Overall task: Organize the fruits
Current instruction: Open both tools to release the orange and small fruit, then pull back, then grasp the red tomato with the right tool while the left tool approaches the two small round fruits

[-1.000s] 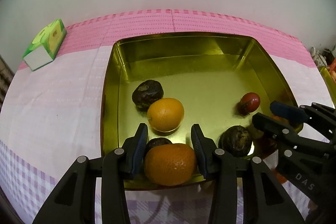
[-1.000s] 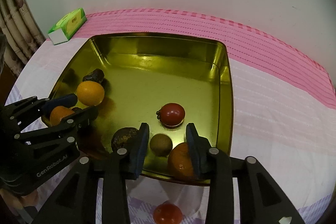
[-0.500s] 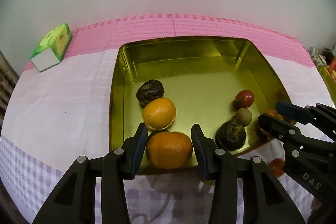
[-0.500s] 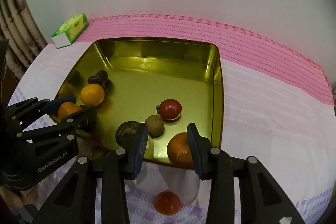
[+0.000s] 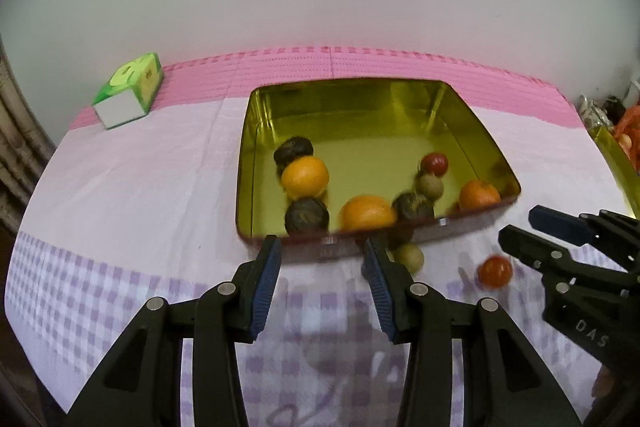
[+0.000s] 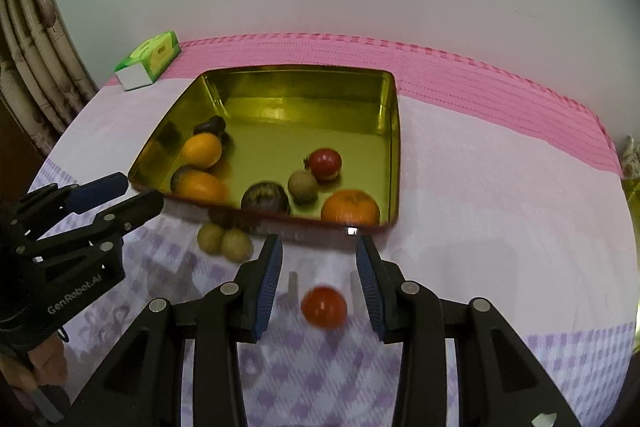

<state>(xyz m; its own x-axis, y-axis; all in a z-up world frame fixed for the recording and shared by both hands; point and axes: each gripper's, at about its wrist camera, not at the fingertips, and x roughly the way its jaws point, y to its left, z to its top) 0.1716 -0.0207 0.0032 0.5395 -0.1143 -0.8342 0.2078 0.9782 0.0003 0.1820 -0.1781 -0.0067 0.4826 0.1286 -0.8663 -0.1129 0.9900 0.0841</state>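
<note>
Left gripper [image 6: 116, 197] at frame left, jaws apart & empty, two small green fruits [image 6: 225, 242] loose w/ gold tray [image 6: 394, 131] mid-frame holding most fruit, right gripper [image 6: 318, 269] lower center spread wide around red tomato [image 6: 324, 306], prob. lining up next pick.

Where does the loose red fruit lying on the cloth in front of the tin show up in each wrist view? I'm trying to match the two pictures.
Left wrist view: the red fruit lies lower right on the checked cloth, just in front of the right gripper.
Right wrist view: the same fruit sits bottom centre, between that gripper's open fingers.
Shared landmark: the gold tin, behind the fruit in both.
</note>
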